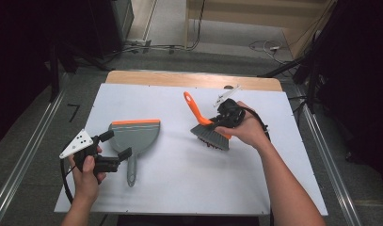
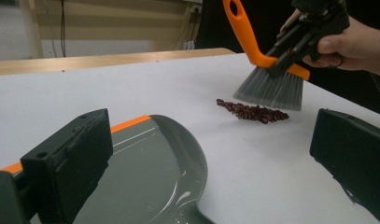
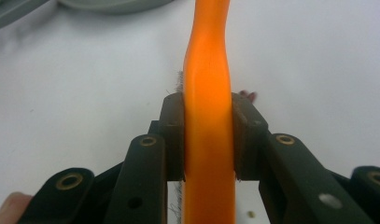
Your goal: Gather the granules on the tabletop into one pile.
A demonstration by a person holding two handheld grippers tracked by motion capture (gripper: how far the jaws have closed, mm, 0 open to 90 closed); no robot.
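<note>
My right tongs (image 1: 216, 126) clamp the orange-handled, grey-bristled plastic brush (image 1: 209, 130) right of centre in the high view, above small dark red bits (image 2: 253, 112). My left tongs (image 1: 116, 144), jaws apart, straddle the grey plastic dustpan (image 1: 135, 139) at lower left on the white surface (image 1: 179, 179).

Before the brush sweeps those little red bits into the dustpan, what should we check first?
1. Right gripper shut on the brush handle: ok.
2. Bristles above the red crumbs, not on them: ok.
3. Dustpan flat on the table: ok.
4. Left gripper holding the dustpan: not ok, jaws open around its edge.
5. Dustpan's orange lip faces the crumbs: not ok, it faces away.
</note>
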